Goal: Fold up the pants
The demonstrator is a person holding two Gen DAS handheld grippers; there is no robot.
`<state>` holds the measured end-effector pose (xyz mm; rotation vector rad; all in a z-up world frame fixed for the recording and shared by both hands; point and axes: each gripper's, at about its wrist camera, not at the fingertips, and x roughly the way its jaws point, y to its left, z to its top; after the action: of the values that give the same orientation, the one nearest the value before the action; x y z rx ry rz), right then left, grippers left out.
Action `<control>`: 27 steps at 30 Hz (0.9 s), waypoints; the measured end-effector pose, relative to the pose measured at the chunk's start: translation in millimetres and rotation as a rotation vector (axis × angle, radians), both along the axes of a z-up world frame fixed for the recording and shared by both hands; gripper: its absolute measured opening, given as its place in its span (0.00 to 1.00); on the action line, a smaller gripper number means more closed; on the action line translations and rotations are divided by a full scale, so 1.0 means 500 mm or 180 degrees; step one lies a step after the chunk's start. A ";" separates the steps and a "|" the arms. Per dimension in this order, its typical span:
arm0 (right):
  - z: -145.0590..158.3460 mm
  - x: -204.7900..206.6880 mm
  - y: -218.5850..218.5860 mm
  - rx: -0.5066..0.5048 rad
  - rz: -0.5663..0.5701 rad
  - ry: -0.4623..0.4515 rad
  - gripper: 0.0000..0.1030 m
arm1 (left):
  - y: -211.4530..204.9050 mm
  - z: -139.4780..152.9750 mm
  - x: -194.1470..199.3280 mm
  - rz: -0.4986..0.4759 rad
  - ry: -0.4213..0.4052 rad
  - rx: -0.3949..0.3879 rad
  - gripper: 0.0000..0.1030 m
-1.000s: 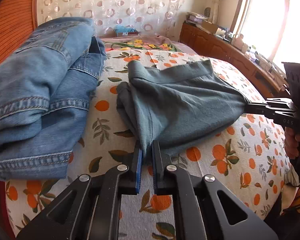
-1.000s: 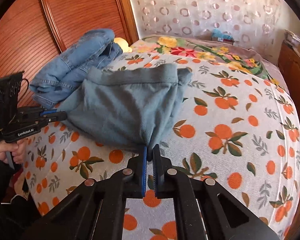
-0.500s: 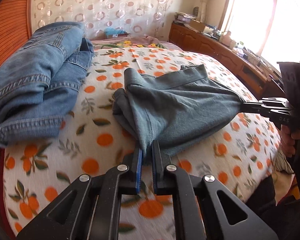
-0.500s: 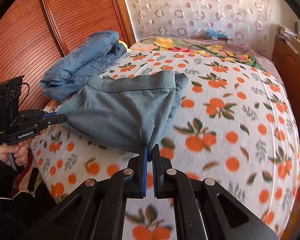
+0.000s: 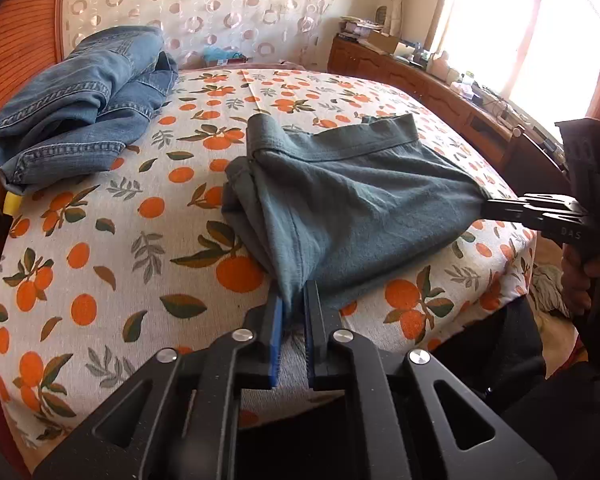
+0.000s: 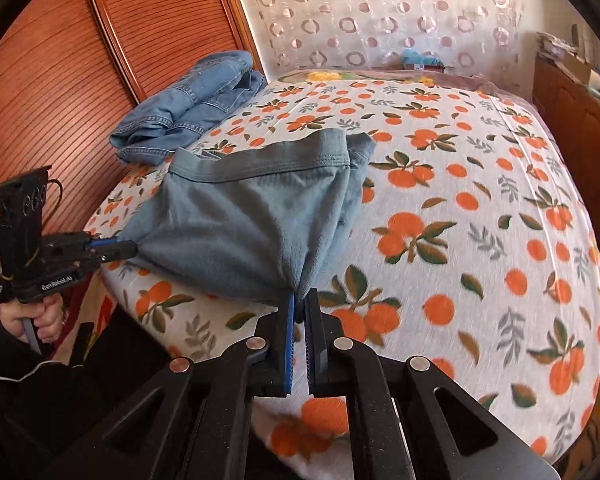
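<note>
Grey-blue pants lie stretched near the front edge of the bed, their elastic waistband on the far side. My left gripper is shut on one near corner of the fabric. My right gripper is shut on the other near corner. The cloth is pulled taut between the two. In the left wrist view the right gripper shows at the right edge, with a hand under it. In the right wrist view the left gripper shows at the left.
The bed carries an orange-print sheet. Folded blue jeans lie at its far left by the wooden headboard. A wooden cabinet with clutter runs along the right under a bright window.
Both grippers have pulled back toward the bed's front edge, dragging the pants with them. The jeans and far end of the bed now sit farther away.
</note>
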<state>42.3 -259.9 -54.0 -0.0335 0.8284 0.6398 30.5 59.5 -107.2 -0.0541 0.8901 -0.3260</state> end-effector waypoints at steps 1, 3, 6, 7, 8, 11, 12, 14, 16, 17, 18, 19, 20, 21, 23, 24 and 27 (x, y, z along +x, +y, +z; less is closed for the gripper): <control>0.005 -0.004 -0.002 0.0002 -0.0010 -0.0031 0.04 | 0.000 0.002 -0.001 0.0000 -0.0005 0.0013 0.10; 0.022 -0.010 -0.007 -0.0014 -0.0045 -0.0128 0.04 | 0.001 0.011 -0.003 0.0024 -0.0035 0.0049 0.13; 0.043 -0.018 -0.018 -0.0037 -0.0106 -0.0259 0.11 | 0.008 0.026 -0.004 0.0133 -0.0078 0.0064 0.24; 0.050 -0.018 -0.020 -0.0058 -0.0121 -0.0302 0.11 | 0.011 0.033 -0.001 0.0171 -0.0108 0.0073 0.27; 0.056 -0.020 -0.021 -0.0067 -0.0129 -0.0345 0.12 | 0.013 0.036 0.003 0.0177 -0.0134 0.0066 0.29; 0.067 -0.003 -0.012 -0.0065 -0.0164 -0.0422 0.27 | 0.019 0.047 0.015 0.0191 -0.0190 0.0041 0.39; 0.063 0.003 -0.001 -0.0057 -0.0164 -0.0442 0.34 | 0.021 0.050 0.021 0.0198 -0.0210 0.0028 0.40; 0.062 0.021 0.016 -0.0010 -0.0115 -0.0516 0.37 | 0.020 0.055 0.040 0.0186 -0.0248 0.0012 0.41; 0.054 0.038 0.031 0.0004 -0.0062 -0.0578 0.38 | 0.017 0.056 0.066 0.0177 -0.0270 0.0048 0.41; 0.046 0.054 0.040 0.0007 -0.0052 -0.0593 0.38 | 0.016 0.056 0.077 0.0171 -0.0276 0.0052 0.41; 0.043 0.067 0.047 0.0018 -0.0051 -0.0604 0.38 | 0.015 0.055 0.089 0.0152 -0.0281 0.0052 0.41; 0.039 0.080 0.053 0.0039 -0.0042 -0.0604 0.38 | 0.013 0.052 0.105 0.0132 -0.0277 0.0055 0.41; 0.034 0.093 0.058 0.0058 -0.0033 -0.0597 0.38 | 0.012 0.050 0.117 0.0129 -0.0264 0.0070 0.41; 0.031 0.102 0.060 0.0096 -0.0024 -0.0596 0.38 | 0.011 0.049 0.128 0.0117 -0.0260 0.0083 0.41; 0.023 0.119 0.069 0.0114 -0.0003 -0.0595 0.40 | 0.010 0.046 0.151 0.0077 -0.0264 0.0084 0.41; 0.019 0.129 0.075 0.0083 -0.0001 -0.0574 0.40 | 0.011 0.044 0.164 0.0050 -0.0265 0.0061 0.40; 0.006 0.153 0.080 0.0033 -0.0043 -0.0478 0.40 | 0.013 0.036 0.191 -0.0010 -0.0209 -0.0014 0.33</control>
<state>118.8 -219.9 -50.9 -0.0659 0.6797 0.6209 126.1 66.0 -89.4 -0.0456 0.8244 -0.3310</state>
